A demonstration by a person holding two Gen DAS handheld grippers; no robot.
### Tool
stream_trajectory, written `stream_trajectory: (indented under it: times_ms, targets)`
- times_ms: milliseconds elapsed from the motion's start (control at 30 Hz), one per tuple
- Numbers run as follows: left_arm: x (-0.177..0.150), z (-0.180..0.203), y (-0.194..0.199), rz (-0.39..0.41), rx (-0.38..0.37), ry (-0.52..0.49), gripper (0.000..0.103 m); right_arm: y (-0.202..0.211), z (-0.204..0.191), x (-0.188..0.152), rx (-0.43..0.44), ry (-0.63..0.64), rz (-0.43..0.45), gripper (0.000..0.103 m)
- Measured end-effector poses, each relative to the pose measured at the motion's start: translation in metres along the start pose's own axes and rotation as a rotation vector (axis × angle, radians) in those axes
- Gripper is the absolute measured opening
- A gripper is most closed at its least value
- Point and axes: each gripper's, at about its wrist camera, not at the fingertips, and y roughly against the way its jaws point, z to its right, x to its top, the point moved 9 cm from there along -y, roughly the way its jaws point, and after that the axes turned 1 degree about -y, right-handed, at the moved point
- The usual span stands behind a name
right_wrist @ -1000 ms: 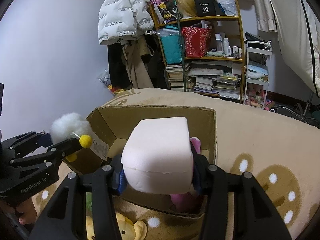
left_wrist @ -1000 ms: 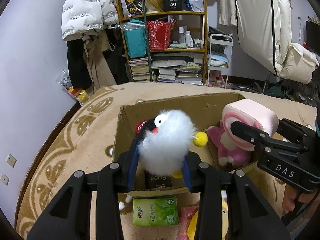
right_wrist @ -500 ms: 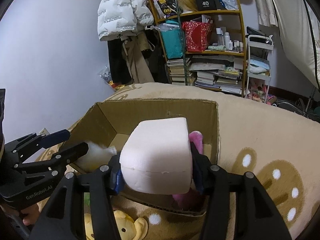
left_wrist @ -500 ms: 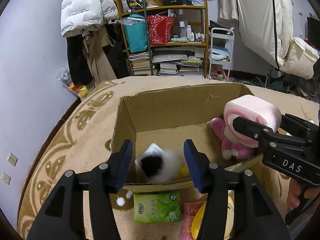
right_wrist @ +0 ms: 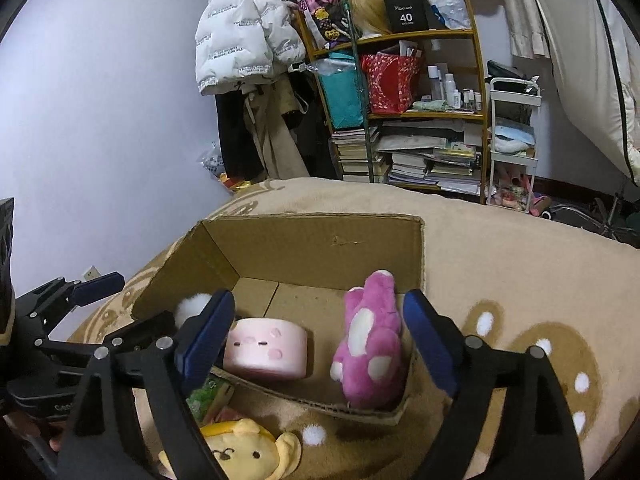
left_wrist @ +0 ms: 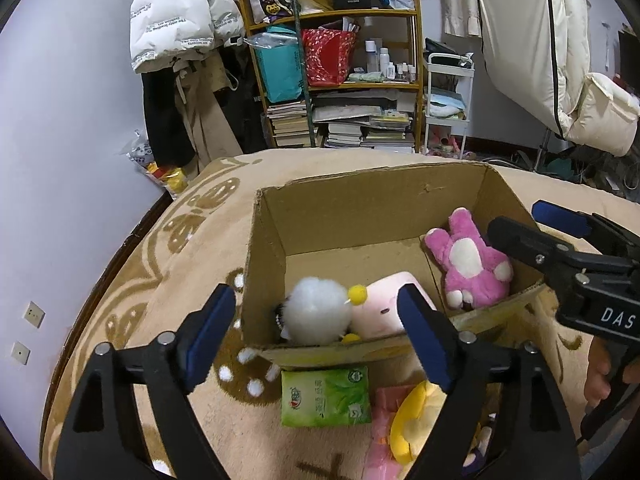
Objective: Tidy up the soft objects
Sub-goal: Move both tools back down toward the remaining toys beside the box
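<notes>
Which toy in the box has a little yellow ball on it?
The fluffy white toy in the near left corner of the box. The pale pink block and the purple-pink plush have none.

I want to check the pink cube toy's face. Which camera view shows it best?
The right wrist view: the pink cube toy lies in the cardboard box with its face turned to this camera. The left wrist view shows only its side, partly hidden behind the white fluffy toy.

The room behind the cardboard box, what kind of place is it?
Probably a lived-in bedroom or storage room at home: a wooden shelf stacked with books and bottles, a white puffer jacket hanging by the wall, and a beige patterned carpet.
</notes>
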Motion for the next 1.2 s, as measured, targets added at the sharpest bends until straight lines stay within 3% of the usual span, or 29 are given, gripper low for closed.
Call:
stream_trajectory:
  times_ms: [167,433,767,1200]
  targets:
    - [-0.005,-0.008,0.011,-0.017,0.014,0.013,0.094,0.016,-0.003,-0.002,-0.005,-0.001,0.011,0.101]
    - [-0.016,-0.024,0.036,-0.041,0.024,0.061,0.098,0.039,-0.012,-0.010,-0.003,0.006,0.007,0.102]
    - [-0.035,-0.033,0.056,-0.132,0.003,0.100,0.099,0.057,-0.024,-0.028,0.007,0.012,-0.018,0.103]
    - [-0.063,-0.031,0.036,-0.244,-0.004,0.086,0.099,0.040,-0.047,-0.064,0.020,0.092,-0.126,0.103]
